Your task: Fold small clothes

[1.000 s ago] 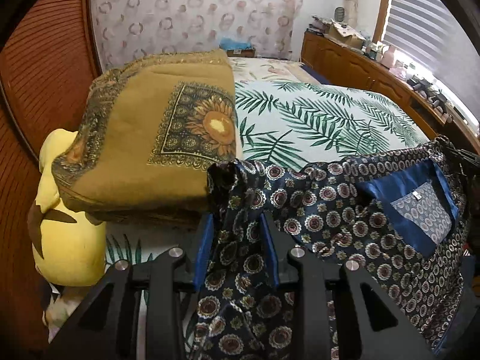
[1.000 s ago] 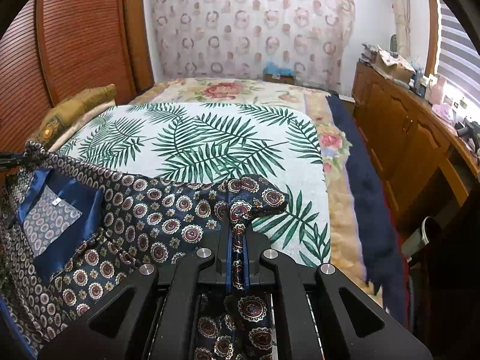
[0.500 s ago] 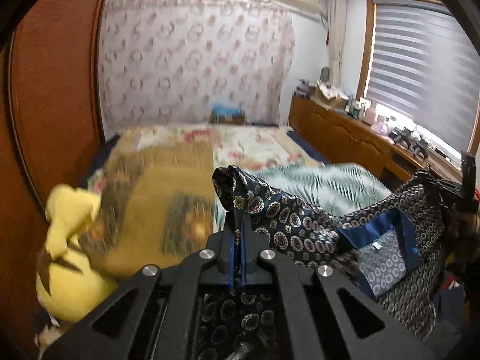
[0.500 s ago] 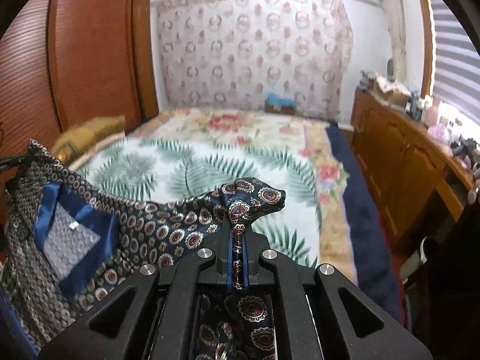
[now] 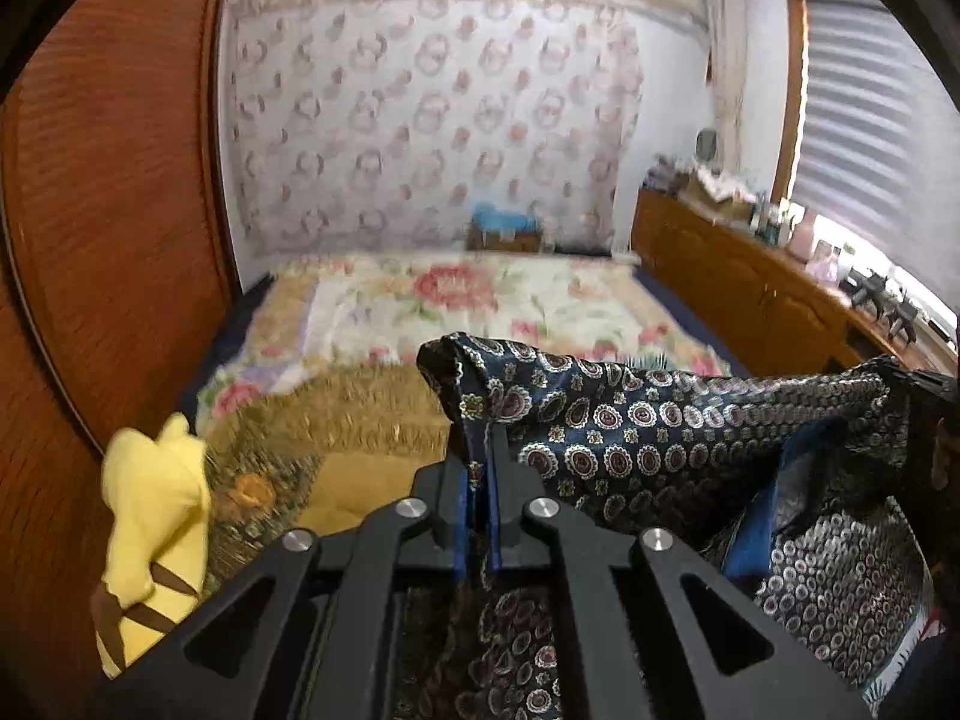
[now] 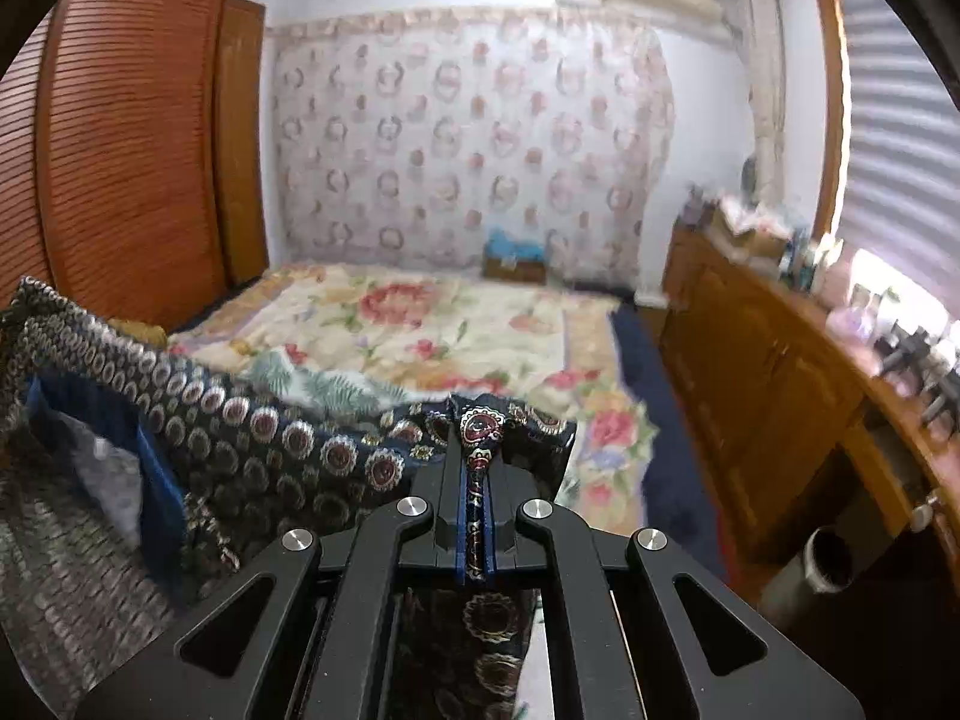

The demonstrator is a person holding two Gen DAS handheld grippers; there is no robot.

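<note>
With the left gripper (image 5: 477,474) and right gripper (image 6: 477,480) each pinching a corner of the patterned garment (image 5: 690,420) held above the bed (image 6: 420,324), a thin bite may slip, dropping one corner.

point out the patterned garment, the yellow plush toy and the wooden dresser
patterned garment (image 5: 606,420), left wrist view, stretched upper edge
yellow plush toy (image 5: 153,516), left wrist view, body
wooden dresser (image 6: 762,372), right wrist view, front doors

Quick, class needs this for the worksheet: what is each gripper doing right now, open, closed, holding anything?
Left gripper: closed, fingers pinching a corner of the navy patterned garment.
Right gripper: closed, pinching another corner of the same garment.
</note>
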